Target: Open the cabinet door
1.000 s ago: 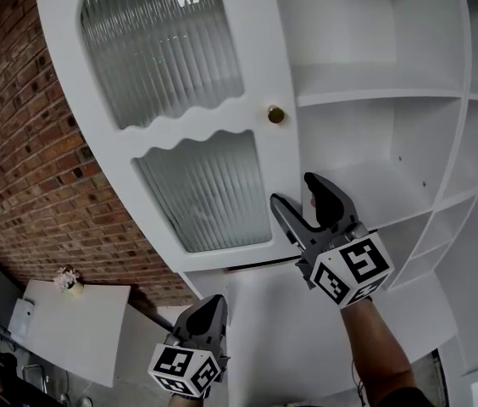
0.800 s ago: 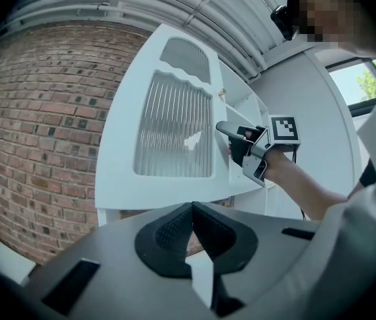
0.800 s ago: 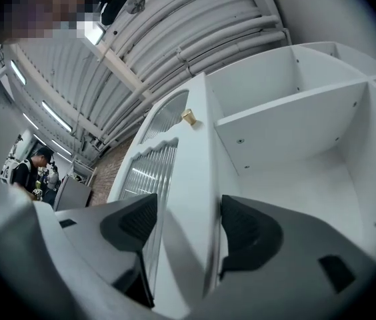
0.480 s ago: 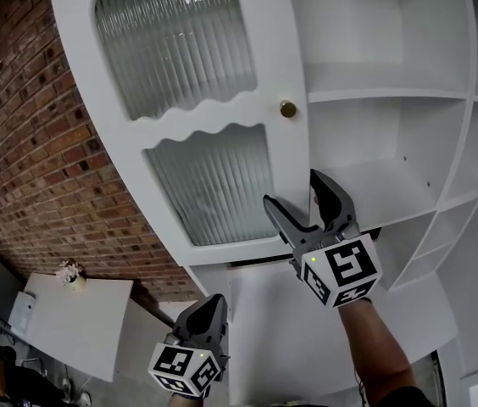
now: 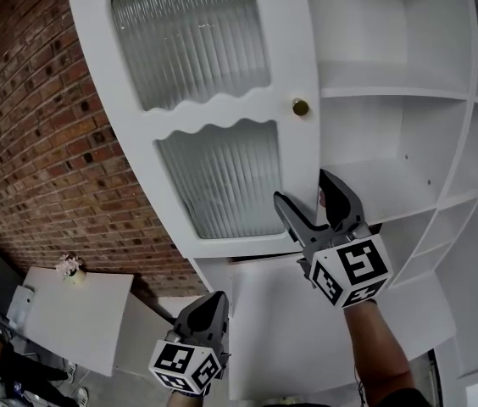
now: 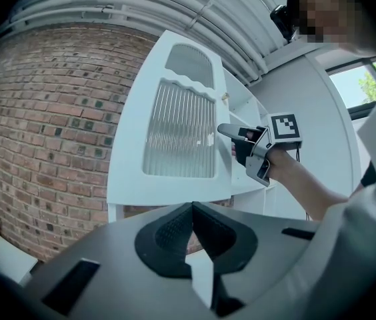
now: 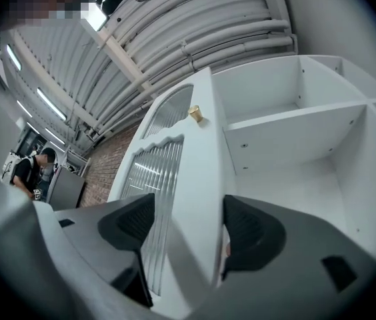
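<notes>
**Desk:** Location of the cabinet door [image 5: 222,117]?

**Photographer:** Swung out from the white cabinet [image 5: 391,93] and standing ajar, seen from the head view against a brick wall [image 5: 36,142]. Two ribbed glass panes [image 5: 192,41] set one above the other in the door. Brass knob [image 5: 300,107] close to the free edge.

**Desk:** And the right gripper [image 5: 304,187]?

**Photographer:** Spread wide and straddling the door's free edge, well below the knob. One jaw on the glass side, the other on the cabinet side. Door edge between the pads, with a gap showing on the glass side. No sign of clamping. Tilted slightly upward, with a bare forearm behind it.

**Desk:** Left gripper [image 5: 212,299]?

**Photographer:** Held lower and to the left, well apart from the door. Jaws closed together, nothing between them. Pointed level toward the glass side of the door, with the right gripper in its sight.

**Desk:** Inside the cabinet?

**Photographer:** White shelves and upright dividers, open to view on the right of the door.

**Desk:** Anything else in frame?

**Photographer:** Low at left, a white bench [image 5: 78,329] carrying a small bunch of flowers [image 5: 69,265]. Far off in the right gripper view, a person [image 7: 31,169] in dark clothing, under a ribbed ceiling.
</notes>
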A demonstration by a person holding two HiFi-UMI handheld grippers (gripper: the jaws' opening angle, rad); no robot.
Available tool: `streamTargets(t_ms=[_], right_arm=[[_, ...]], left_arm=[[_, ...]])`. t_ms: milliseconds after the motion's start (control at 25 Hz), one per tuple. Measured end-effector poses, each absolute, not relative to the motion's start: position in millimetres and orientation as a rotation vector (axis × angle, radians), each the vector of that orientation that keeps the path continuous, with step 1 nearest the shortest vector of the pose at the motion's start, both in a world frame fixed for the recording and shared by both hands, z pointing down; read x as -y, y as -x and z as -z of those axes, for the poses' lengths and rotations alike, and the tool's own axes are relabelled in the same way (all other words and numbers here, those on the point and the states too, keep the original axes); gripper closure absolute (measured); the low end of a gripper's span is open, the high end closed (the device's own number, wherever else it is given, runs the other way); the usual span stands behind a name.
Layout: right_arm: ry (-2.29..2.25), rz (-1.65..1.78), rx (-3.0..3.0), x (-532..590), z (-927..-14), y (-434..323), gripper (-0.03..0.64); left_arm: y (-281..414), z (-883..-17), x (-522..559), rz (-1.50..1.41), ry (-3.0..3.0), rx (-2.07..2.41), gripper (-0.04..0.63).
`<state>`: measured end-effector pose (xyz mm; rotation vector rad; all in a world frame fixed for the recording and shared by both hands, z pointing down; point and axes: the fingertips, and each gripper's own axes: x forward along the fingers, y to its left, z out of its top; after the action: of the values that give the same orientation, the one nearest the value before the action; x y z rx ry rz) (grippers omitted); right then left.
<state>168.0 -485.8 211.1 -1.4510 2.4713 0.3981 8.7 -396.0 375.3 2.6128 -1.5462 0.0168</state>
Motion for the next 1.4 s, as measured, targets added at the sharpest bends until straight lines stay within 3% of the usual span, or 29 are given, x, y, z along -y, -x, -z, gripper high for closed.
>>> streamTargets(t_ms=[200,1400], right_arm=[[1.470,-0.323,-2.433,480.4,-210.2,-183.2,0.448],[1.511,-0.290,-2.348,379.5,-205.7,-169.0,0.528]], left_arm=[[-11.7,-374.4,389.3,-0.012,-2.628,1.527,0.589],[20.0,-354.6,321.6,0.049,-2.696,1.460,0.589]])
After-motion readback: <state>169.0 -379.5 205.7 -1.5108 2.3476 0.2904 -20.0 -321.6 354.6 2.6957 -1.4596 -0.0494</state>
